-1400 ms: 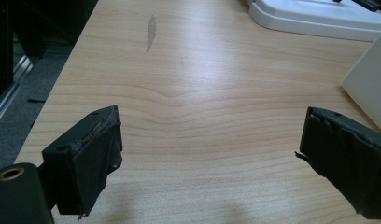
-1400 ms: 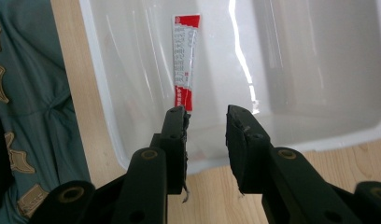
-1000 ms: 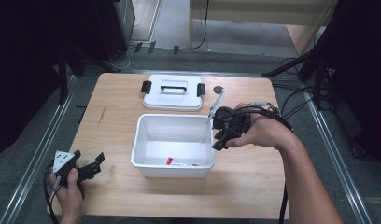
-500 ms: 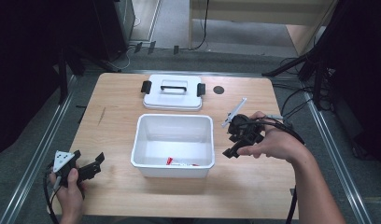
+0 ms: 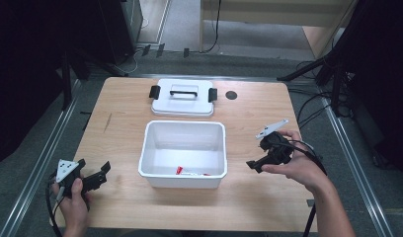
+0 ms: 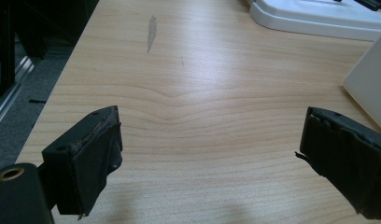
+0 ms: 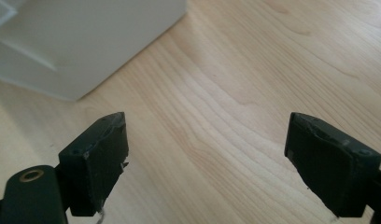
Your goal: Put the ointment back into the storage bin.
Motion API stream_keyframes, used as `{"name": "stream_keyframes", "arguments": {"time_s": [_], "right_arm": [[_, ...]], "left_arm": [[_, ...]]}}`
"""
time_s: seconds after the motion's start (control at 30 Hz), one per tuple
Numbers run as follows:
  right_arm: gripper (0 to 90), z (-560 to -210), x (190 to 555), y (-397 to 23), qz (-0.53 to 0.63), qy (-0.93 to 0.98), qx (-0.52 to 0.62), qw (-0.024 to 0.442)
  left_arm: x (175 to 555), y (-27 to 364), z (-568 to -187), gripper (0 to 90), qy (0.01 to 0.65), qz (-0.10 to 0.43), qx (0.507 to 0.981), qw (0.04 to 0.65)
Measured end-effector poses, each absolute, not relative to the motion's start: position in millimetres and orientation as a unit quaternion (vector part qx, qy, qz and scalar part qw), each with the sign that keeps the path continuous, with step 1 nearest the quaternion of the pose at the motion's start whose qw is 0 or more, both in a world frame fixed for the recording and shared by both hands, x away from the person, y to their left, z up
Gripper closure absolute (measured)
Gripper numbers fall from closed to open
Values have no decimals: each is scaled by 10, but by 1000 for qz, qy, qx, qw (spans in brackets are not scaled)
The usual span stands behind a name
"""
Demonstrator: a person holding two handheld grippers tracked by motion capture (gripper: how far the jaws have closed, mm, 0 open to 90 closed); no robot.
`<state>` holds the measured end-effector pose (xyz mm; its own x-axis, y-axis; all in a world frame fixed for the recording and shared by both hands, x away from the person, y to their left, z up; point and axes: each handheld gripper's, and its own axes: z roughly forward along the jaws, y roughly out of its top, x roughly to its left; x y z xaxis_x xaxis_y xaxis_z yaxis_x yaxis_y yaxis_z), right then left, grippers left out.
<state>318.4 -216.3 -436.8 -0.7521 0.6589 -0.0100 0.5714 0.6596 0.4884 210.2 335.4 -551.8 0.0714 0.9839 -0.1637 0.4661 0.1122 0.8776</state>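
the white box [image 5: 185,154] sits in the middle of the wooden table [image 5: 125,123]. a small red and white thing [image 5: 189,172] lies at the bottom of the box, by its near wall. the white lid [image 5: 182,98] with a black handle lies just behind the box. the right gripper [image 5: 262,158] is just beside the box, on its right side. its jaws are wide apart and hold nothing. the left gripper [image 5: 93,178] is off to the left of the box, near the table's front edge, wide open and empty too. the next job looks like putting the lid on. to do it well, a gripper should pinch the handle in its middle, lift the lid flat, and set it straight down on the box.
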Motion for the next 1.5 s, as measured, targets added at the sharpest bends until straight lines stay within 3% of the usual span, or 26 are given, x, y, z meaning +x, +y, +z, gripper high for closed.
{"name": "stream_keyframes", "arguments": {"time_s": [0.07,0.3,0.6,0.87,1.1,1.5], "right_arm": [[127,-4472,3148,-2260,251,891,358,119],[0,-4758,3030,-2506,293,860,397,132],[0,-5042,2834,-2817,334,816,442,163],[0,-5237,2521,-3154,369,757,489,229],[1,-5339,2315,-3467,383,706,541,250],[39,-5480,2202,-3602,374,674,577,268]], "left_arm": [[2100,3357,-5518,62,610,302,593,429],[2099,3358,-5518,62,610,302,593,430],[2101,3357,-5518,62,611,303,593,429],[2100,3354,-5517,62,611,303,593,428],[2102,3351,-5517,62,610,305,594,426],[2110,3360,-5518,62,614,299,594,425]]}}
